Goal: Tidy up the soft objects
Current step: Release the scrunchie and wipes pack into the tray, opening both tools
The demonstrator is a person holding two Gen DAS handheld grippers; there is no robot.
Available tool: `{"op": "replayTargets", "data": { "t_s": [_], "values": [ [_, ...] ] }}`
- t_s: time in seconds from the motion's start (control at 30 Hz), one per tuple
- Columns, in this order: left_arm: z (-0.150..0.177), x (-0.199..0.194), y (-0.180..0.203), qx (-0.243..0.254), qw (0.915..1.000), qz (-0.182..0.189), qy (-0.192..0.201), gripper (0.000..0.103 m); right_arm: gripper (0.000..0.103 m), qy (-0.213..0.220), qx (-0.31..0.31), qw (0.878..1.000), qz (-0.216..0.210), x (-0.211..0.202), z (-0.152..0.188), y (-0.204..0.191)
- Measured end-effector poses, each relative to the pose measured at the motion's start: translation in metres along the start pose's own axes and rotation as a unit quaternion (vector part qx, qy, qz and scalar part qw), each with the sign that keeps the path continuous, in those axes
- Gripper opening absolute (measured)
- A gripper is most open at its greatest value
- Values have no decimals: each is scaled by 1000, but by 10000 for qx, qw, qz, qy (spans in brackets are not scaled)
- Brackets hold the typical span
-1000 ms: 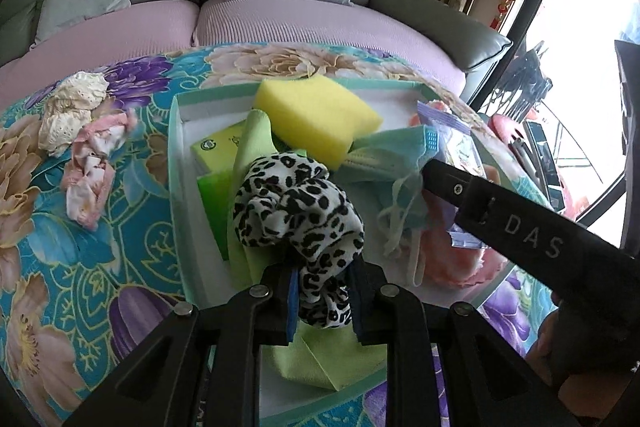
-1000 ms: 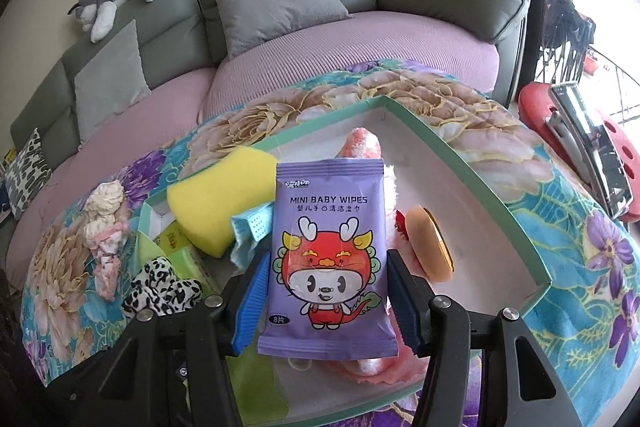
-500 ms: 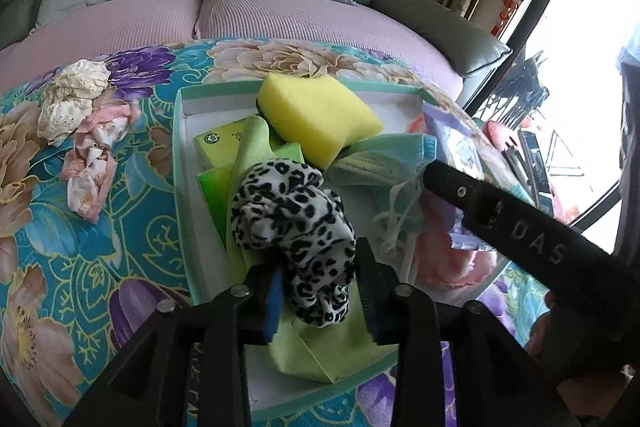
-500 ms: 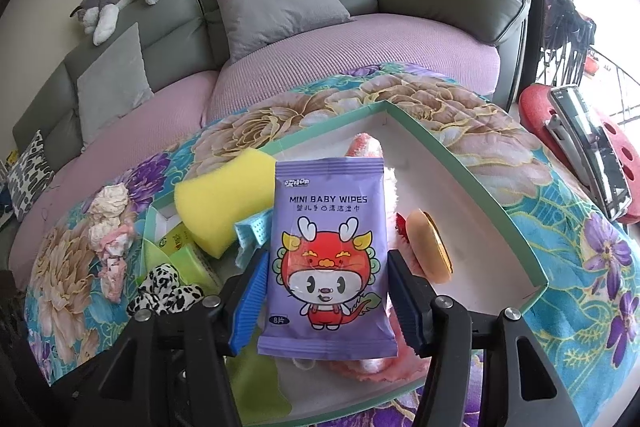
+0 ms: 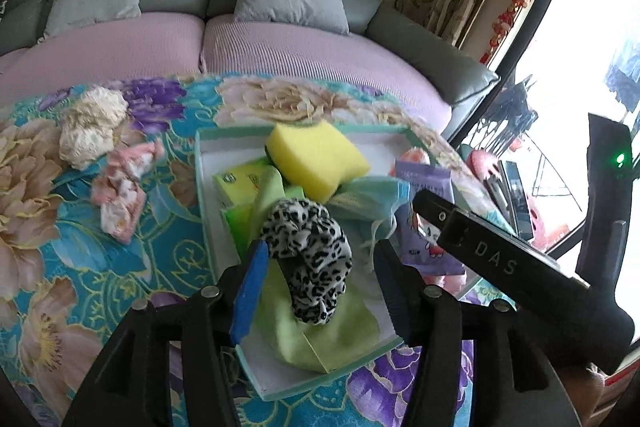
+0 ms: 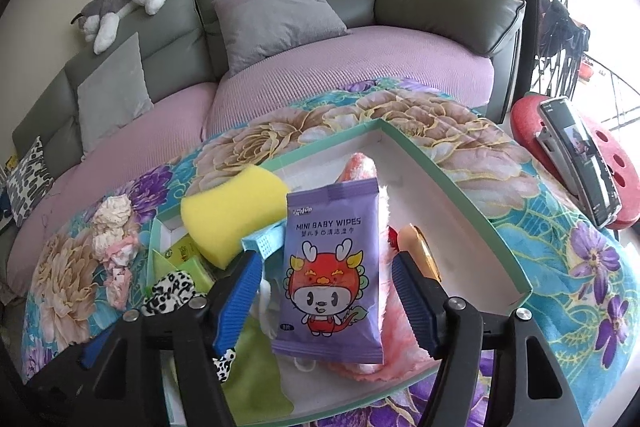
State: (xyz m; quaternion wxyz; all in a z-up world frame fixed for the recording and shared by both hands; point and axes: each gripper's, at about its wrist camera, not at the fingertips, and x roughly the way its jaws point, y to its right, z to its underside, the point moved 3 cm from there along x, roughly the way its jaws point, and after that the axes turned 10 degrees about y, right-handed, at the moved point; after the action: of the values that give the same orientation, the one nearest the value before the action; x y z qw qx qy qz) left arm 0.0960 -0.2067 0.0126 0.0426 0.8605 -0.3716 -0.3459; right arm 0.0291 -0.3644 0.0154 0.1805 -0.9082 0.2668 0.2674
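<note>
Both hand-held grippers are letting go over a shallow white box with a mint-green rim (image 6: 472, 195) on a floral tablecloth. The left gripper (image 5: 320, 267) has just been opening; its blue pads stand clear of the black-and-white leopard-print fabric scrunchie (image 5: 308, 247) lying between them on a lime-green cloth (image 5: 320, 335). The right gripper (image 6: 324, 283) has also just widened, the purple baby-wipes packet (image 6: 332, 267) loose between its spread fingers. Best lift each straight up, so nothing drags. The box also holds a yellow sponge (image 5: 316, 159) and a teal face mask (image 5: 368, 195).

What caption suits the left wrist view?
Open left gripper above a leopard-print scrunchie lying in the green-rimmed box.
</note>
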Motion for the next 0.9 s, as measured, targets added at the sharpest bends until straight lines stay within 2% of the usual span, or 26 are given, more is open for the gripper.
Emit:
{"op": "replayTargets", "data": {
  "t_s": [0.17,0.3,0.47,0.67,0.73,0.9],
  "values": [
    [-10,-11,-16,-148,9995,-162,237,57,72,34,-16,10000,-36,-3,-2,-1],
    [-13,-14,-43,-362,9971,-593,323,58,72,30,-45,10000,-79,-3,-2,-4],
    [-11,-15,-86,-843,9892,-1164,305,58,72,9,-101,9998,-179,-4,-1,-12],
    [-6,-19,-120,-1226,9781,-1662,275,59,73,49,-238,9992,-314,-7,1,-27],
    [-5,-20,-128,-1301,9753,-1764,268,79,77,57,-325,9989,-324,-7,2,-33],
    [-4,-21,-136,-1350,9714,-1926,323,82,82,48,-530,9980,-326,-6,5,-43]
  ]
}}
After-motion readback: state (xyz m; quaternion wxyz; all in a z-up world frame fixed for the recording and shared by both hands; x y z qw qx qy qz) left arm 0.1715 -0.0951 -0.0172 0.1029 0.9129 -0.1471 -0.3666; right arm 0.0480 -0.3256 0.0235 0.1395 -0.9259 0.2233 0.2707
